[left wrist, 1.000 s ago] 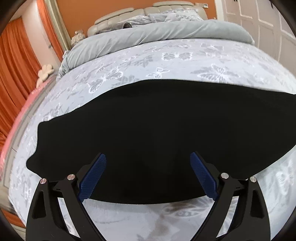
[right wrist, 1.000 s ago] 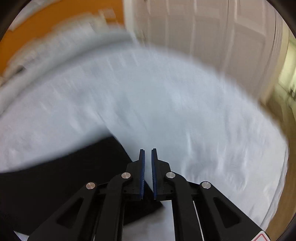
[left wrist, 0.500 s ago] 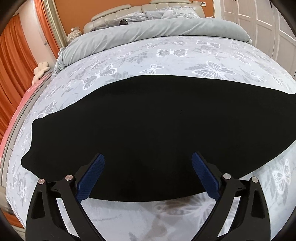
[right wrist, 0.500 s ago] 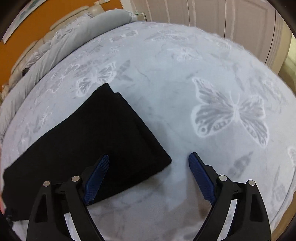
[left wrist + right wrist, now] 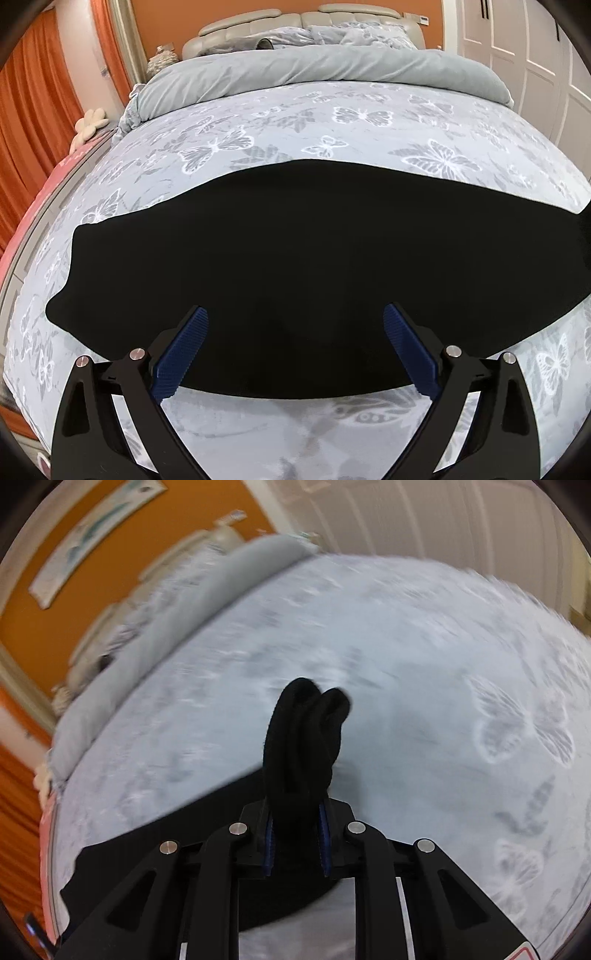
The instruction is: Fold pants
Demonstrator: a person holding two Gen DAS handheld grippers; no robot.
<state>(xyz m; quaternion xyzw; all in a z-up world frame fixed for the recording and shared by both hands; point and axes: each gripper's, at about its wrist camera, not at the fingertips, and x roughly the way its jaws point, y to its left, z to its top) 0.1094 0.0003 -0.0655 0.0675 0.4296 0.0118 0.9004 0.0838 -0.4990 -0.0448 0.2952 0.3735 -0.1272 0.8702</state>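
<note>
Black pants (image 5: 303,266) lie flat as a long band across the bed, left to right. My left gripper (image 5: 295,350) is open and empty, its blue pads over the near edge of the pants. My right gripper (image 5: 295,842) is shut on the bunched leg end of the pants (image 5: 303,746), which sticks up between the jaws; the rest trails off to the lower left. The right wrist view is motion-blurred.
The bed has a grey butterfly-print sheet (image 5: 354,125) and a rolled grey duvet (image 5: 314,70) at the headboard. Orange curtains (image 5: 33,110) hang left. White closet doors (image 5: 535,48) stand right. The bed's left edge (image 5: 26,236) is close.
My right gripper was open over the pants' end half a second ago; now it has shut on that end and lifted it. My left gripper stays open and has pulled back slightly.
</note>
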